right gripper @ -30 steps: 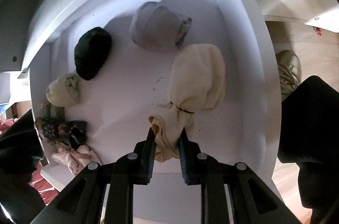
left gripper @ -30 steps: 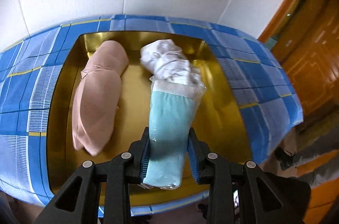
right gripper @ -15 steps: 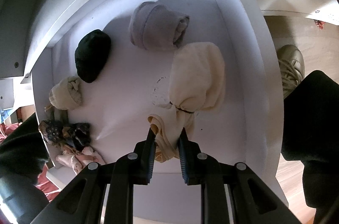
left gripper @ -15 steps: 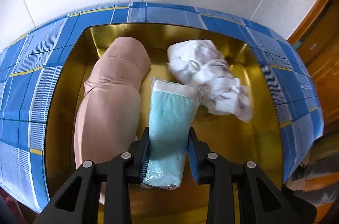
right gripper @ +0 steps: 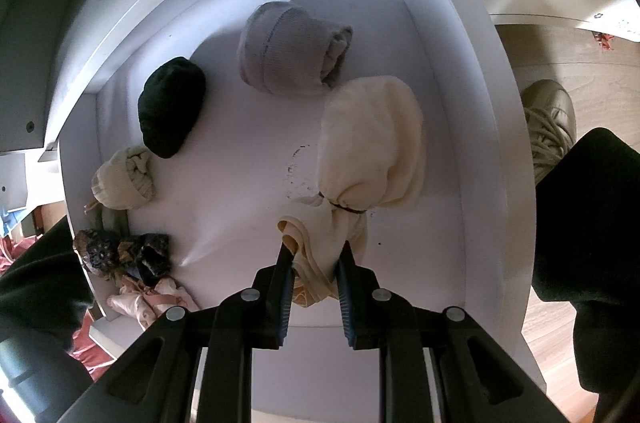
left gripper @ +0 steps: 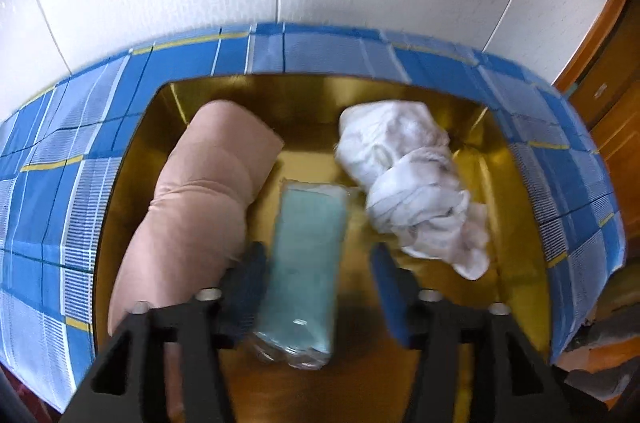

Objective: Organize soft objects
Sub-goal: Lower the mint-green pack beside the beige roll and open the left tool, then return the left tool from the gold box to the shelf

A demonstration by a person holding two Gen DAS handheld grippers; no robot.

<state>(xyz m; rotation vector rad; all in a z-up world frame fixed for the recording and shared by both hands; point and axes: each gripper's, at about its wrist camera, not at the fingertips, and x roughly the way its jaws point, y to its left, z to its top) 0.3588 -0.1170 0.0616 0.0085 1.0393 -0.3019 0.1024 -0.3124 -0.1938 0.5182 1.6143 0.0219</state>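
In the left wrist view my left gripper (left gripper: 318, 279) is open over a gold tray (left gripper: 516, 255). A teal cloth in clear wrap (left gripper: 306, 263) lies on the tray between the spread jaws, free of them. A pink rolled cloth (left gripper: 200, 207) lies to its left and a crumpled white cloth (left gripper: 416, 183) to its right. In the right wrist view my right gripper (right gripper: 314, 263) is shut on the tied end of a cream cloth bundle (right gripper: 368, 143), which rests on the floor of a white drawer (right gripper: 248, 151).
The tray sits on a blue checked cloth (left gripper: 52, 183) by a white wall. In the drawer lie a grey roll (right gripper: 292, 51), a dark green roll (right gripper: 172, 107), a pale roll (right gripper: 120, 183) and patterned items (right gripper: 120, 251). A shoe (right gripper: 548, 127) stands right of the drawer.
My left gripper has opened and let go of the teal wrapped cloth, which now lies on the tray. The right gripper stays shut on the cream bundle, barely moved.
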